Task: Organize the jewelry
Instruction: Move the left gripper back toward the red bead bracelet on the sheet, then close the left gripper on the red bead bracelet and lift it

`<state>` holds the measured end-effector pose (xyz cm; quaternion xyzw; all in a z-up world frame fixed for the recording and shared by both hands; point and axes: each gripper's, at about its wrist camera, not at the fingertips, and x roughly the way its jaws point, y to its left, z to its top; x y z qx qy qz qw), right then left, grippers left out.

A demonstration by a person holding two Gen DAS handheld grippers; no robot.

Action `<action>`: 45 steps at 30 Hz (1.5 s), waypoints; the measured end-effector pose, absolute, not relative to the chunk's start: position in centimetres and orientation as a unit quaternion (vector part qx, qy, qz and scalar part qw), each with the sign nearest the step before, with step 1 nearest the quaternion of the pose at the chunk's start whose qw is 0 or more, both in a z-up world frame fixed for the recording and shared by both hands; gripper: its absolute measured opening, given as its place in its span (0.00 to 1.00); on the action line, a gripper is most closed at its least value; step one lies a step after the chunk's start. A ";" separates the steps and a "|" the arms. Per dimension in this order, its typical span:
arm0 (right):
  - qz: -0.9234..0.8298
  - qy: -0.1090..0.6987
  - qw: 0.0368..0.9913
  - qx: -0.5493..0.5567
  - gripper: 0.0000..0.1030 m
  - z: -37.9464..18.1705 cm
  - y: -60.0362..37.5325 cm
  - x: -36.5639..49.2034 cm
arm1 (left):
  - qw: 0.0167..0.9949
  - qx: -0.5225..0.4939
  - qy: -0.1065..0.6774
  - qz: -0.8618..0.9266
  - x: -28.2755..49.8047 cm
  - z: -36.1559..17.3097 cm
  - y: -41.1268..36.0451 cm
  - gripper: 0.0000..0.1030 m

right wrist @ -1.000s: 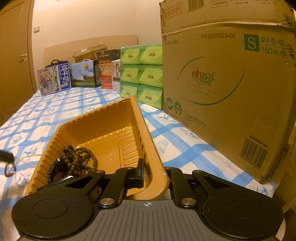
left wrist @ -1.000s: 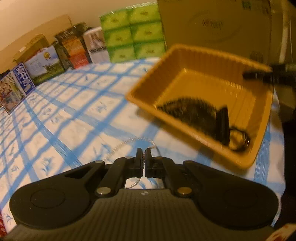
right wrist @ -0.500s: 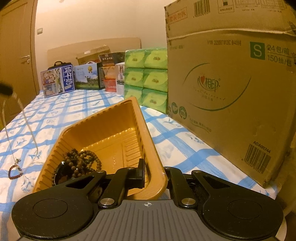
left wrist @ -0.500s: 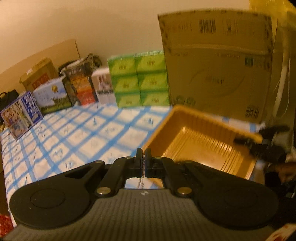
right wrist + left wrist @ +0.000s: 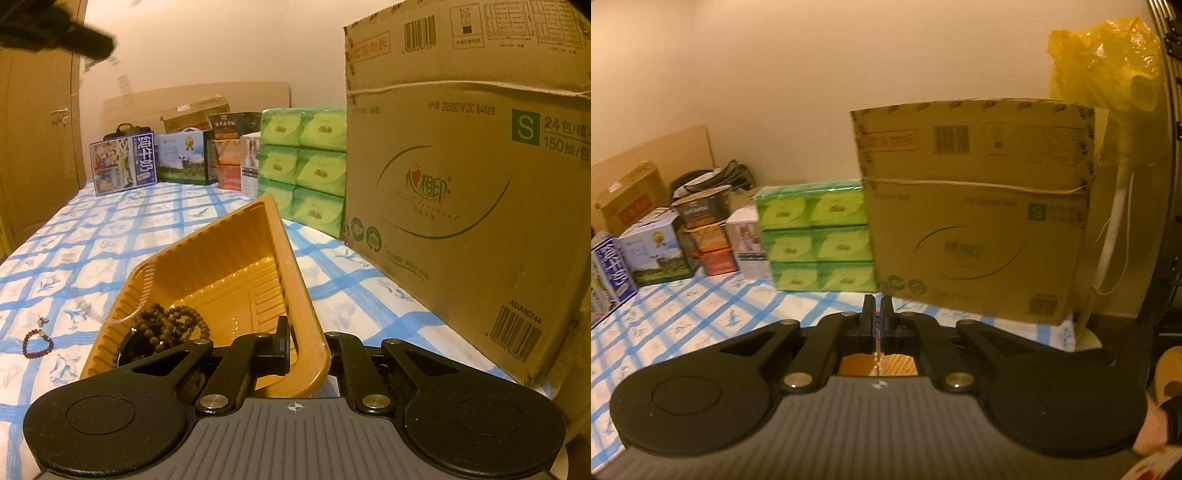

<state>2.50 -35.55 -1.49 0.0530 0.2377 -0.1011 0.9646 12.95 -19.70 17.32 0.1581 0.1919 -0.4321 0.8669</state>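
The left claw (image 5: 878, 308) is closed tight on a thin silver chain (image 5: 875, 356), which hangs straight down from its tips above the yellow tray (image 5: 236, 280); a patch of the tray's floor shows right under the claw. The right claw (image 5: 306, 341) is clamped on the tray's near corner rim, one finger inside the wall and one outside, and holds that end tipped up off the blue-checked table (image 5: 110, 229).

Inside the tray, a pile of brown beads (image 5: 168, 325) lies in the low corner beside a dark round piece. A small red bracelet (image 5: 37, 343) lies on the table just left of the tray, still outside it.

The main risk is the chain itself. It is long and fine, so it may swing; part of it already seems to drape over the tray's left wall, and if let go there it could slide out onto the table. Dropped onto the beads, it would likely tangle. The tilt is a second hazard: a slip on the thin rim would drop the tray and jolt its contents.
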 end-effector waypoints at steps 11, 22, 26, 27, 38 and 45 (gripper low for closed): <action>-0.101 0.241 0.964 0.053 0.06 -1.5 -35.6 2.4 | 0.841 0.159 0.258 -0.448 13.5 11.3 -22.5 0.01; -0.101 0.243 0.964 0.046 0.06 -1.5 -35.6 2.6 | 0.822 0.168 0.323 -0.438 14.4 5.5 -22.2 0.08; -0.100 0.245 0.963 0.044 0.06 -1.5 -35.6 2.6 | 0.828 0.170 0.322 -0.425 14.4 5.5 -21.2 0.11; -0.100 0.245 0.963 0.044 0.06 -1.4 -35.6 2.7 | 0.831 0.169 0.322 -0.421 14.4 5.5 -20.8 0.11; -0.097 0.245 0.964 0.038 0.06 -1.0 -35.2 2.7 | 0.864 0.137 0.333 -0.352 15.2 4.2 -14.9 0.13; -0.095 0.244 0.964 0.033 0.06 -0.8 -35.1 2.6 | 0.889 0.115 0.348 -0.275 15.5 2.1 -9.2 0.16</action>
